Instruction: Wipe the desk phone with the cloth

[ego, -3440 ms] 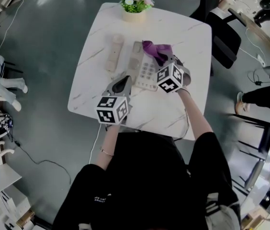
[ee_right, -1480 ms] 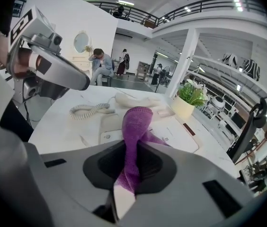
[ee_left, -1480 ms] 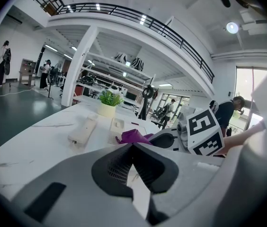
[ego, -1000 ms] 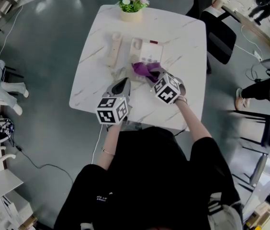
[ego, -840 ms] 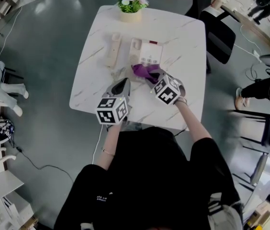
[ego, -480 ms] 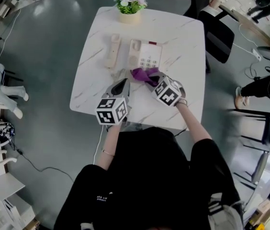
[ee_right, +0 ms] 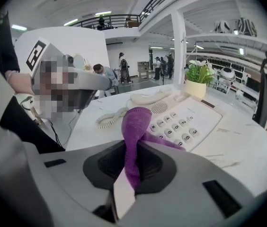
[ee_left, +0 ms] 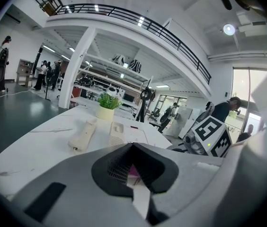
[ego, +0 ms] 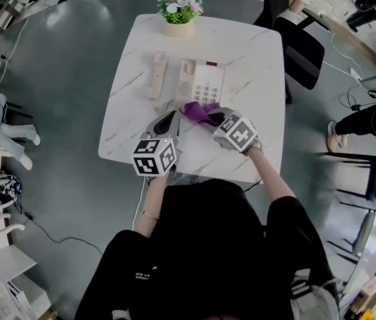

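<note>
The beige desk phone (ego: 202, 83) lies on the white marble table (ego: 255, 65), with its handset (ego: 156, 75) off the cradle to its left. A purple cloth (ego: 198, 111) drapes over the phone's near edge and lower keys (ee_right: 185, 126). My right gripper (ego: 217, 119) is shut on that cloth (ee_right: 135, 126), which runs up out of the jaws (ee_right: 129, 174). My left gripper (ego: 169, 119) rests shut and holds nothing, just left of the cloth, near the phone's front corner. From the left gripper view (ee_left: 133, 176), the phone (ee_left: 126, 134) and handset (ee_left: 82, 136) lie ahead.
A potted plant (ego: 178, 9) stands at the table's far edge. The coiled cord (ee_right: 107, 119) lies between handset and phone base. A dark chair (ego: 301, 45) stands to the table's right. Cables trail on the grey floor (ego: 55, 99).
My right gripper has dragged the purple cloth from the far part of the phone down over the keypad to its near edge. The left gripper has stayed put.
</note>
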{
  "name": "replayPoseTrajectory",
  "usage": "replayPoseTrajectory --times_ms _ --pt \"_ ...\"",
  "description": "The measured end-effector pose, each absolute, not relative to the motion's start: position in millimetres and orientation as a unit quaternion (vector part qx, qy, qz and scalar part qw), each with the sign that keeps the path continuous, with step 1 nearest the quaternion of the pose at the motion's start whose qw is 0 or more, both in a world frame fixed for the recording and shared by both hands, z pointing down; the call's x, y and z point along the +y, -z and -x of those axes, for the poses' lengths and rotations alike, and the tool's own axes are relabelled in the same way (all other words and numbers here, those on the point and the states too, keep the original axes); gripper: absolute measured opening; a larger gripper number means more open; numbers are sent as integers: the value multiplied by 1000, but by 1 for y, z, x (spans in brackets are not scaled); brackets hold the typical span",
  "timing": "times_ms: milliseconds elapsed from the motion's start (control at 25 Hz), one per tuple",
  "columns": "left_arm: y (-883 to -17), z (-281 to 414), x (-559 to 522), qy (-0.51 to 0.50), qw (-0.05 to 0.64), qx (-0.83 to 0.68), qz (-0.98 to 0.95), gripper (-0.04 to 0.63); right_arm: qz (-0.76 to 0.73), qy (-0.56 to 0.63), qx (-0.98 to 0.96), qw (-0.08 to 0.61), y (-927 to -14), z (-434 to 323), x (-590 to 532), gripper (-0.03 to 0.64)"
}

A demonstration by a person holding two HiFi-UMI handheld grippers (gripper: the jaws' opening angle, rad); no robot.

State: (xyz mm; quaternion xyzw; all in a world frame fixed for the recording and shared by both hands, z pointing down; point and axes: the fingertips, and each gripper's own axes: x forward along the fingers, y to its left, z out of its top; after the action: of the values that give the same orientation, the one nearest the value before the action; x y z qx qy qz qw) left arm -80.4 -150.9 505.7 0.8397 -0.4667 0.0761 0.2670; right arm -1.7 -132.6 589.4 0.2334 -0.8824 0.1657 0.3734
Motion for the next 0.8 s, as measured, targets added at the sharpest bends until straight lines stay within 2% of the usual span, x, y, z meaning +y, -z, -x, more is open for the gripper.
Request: replayPoseTrajectory --times_ms 400,600,800 --pt "-476 99 -154 -54 232 -481 -844 -3 -289 -268 -897 200 -544 -7 -153 37" --pt "-457 109 -154 -39 206 -490 -846 -3 -322 -269 -902 100 -506 -17 -165 37" --pt "-435 119 -154 -21 183 -500 -846 -3 -358 -243 -901 32 -466 -30 -176 37"
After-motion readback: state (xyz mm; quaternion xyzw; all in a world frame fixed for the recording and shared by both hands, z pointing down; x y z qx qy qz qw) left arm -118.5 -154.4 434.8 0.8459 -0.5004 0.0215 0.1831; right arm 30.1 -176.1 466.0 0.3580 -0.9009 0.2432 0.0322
